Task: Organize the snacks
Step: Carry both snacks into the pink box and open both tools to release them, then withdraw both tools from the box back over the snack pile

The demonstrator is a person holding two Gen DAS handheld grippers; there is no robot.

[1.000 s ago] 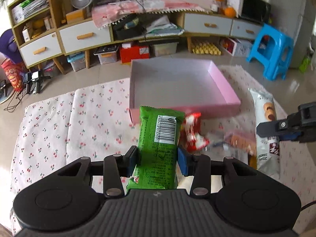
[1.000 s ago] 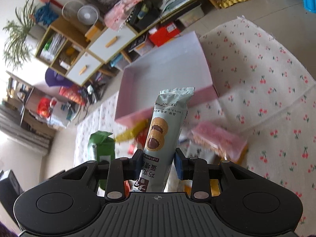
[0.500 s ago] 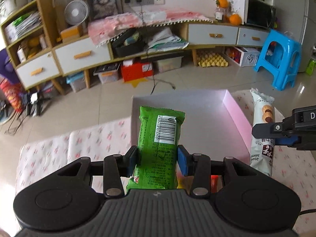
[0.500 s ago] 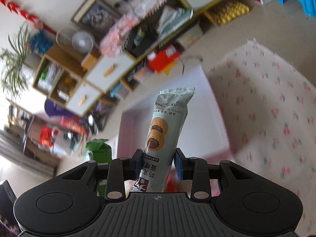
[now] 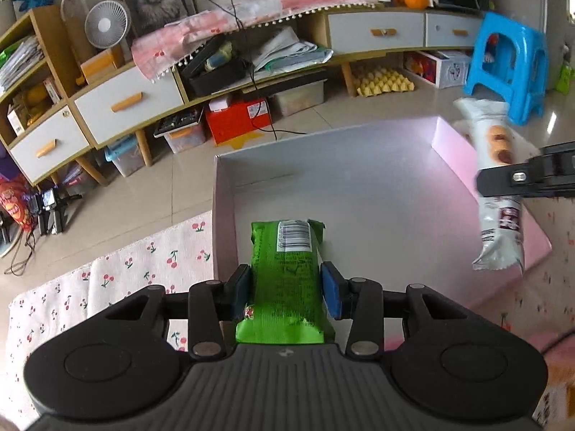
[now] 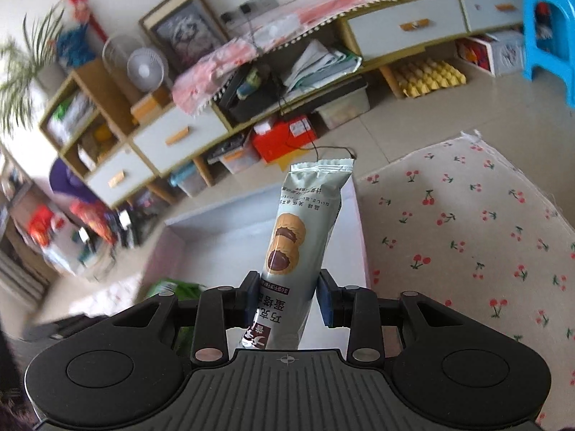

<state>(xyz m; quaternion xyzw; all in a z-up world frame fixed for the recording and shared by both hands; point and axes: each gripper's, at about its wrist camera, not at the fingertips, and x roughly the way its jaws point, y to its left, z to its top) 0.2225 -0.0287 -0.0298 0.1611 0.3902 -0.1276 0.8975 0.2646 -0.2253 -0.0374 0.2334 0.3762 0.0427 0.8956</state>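
Left gripper [image 5: 285, 290]: I read it clamped on the green pack [image 5: 285, 280], above the pink box [image 5: 359, 194]. Right gripper [image 6: 288, 298]: clamped on the biscuit pack [image 6: 296, 244], over the box's right wall.

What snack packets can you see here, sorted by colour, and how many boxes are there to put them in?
Green snack packet, in the left hand-held gripper: 1
Pale grey-green biscuit packet, in the right hand-held gripper: 1
Pink box: 1
Total: 3
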